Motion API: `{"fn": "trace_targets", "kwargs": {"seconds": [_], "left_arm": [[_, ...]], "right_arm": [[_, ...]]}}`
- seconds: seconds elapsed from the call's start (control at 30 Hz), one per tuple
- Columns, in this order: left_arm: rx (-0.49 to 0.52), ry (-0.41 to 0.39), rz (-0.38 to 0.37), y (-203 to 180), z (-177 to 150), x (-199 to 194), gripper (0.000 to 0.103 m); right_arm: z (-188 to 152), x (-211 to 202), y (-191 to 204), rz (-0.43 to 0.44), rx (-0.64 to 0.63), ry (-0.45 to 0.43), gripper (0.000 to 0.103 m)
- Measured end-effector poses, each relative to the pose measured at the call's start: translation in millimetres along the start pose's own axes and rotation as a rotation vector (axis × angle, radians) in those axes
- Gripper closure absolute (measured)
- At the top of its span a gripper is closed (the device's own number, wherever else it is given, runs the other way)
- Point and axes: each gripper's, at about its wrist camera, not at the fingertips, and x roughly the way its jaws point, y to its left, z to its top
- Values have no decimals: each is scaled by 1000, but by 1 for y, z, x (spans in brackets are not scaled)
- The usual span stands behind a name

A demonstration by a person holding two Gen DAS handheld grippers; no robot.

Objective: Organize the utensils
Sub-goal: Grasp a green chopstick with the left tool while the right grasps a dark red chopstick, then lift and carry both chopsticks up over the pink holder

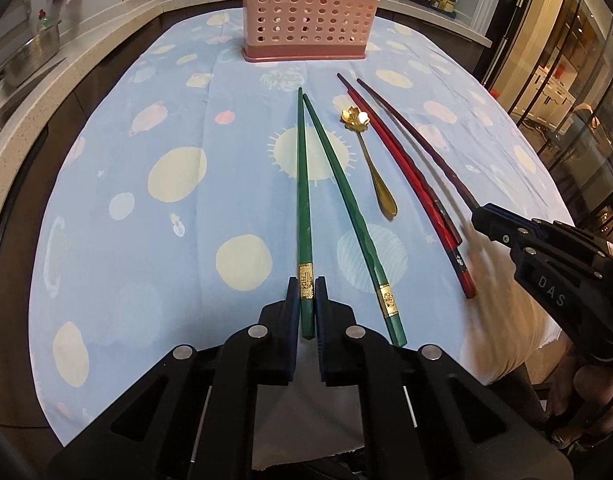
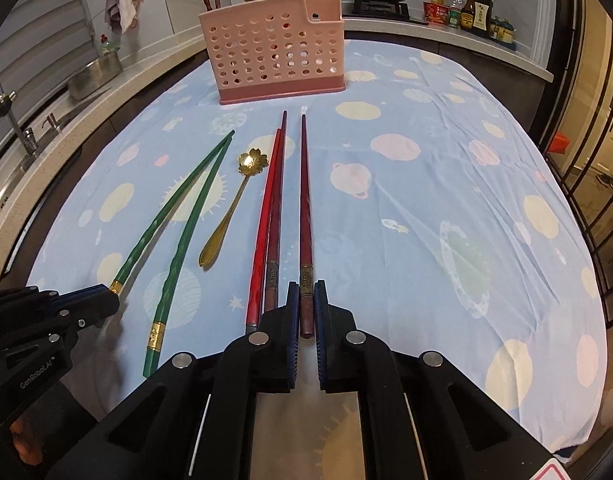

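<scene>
Nearest, the left gripper [image 1: 306, 292] clamps a green chopstick [image 1: 304, 184] and the right gripper [image 2: 306, 296] a dark red chopstick [image 2: 305, 200], both on the desk [image 2: 426, 200]. The pink holder [image 2: 278, 64] stands far.

hidden: butt of green chopstick [image 1: 305, 216] behind left tool [image 1: 306, 300] pads, we see | cut off: pink holder [image 1: 308, 12] top in left view | unreadable for us: bottles' [image 2: 472, 10] labels | blurred: cloth beside right tool [image 1: 480, 216]
</scene>
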Motion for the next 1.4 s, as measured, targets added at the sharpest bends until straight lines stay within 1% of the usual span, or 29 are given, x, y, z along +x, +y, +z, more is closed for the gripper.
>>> {"fn": "trace_targets", "kwargs": {"seconds": [0.2, 0.33, 0.43, 0.53, 0.7, 0.8, 0.93, 1.07, 1.2, 1.4], "left_arm": [[-16, -70, -3, 4, 17, -33, 96], [-20, -130, 1, 6, 38, -57, 96], [-13, -186, 2, 6, 56, -72, 96], [-18, -232, -2, 7, 77, -82, 96], [-6, -302, 14, 8, 112, -91, 96], [-2, -330, 19, 8, 133, -94, 96], [-2, -365, 25, 9, 161, -97, 96], [-4, -407, 19, 10, 189, -107, 96], [1, -460, 17, 8, 214, -122, 96], [9, -564, 26, 6, 258, -151, 96]], "right_arm": [[17, -39, -4, 15, 17, -89, 96], [39, -65, -10, 31, 37, -161, 96], [59, -78, -14, 44, 44, -202, 96], [80, -85, -18, 66, 57, -239, 96], [111, -94, -19, 69, 44, -296, 96], [129, -97, -18, 85, 42, -318, 96], [153, -100, -13, 83, 24, -352, 96], [180, -108, -10, 101, 15, -400, 96], [208, -117, -5, 119, 1, -455, 96], [259, -131, 1, 146, -7, -550, 96]]}}
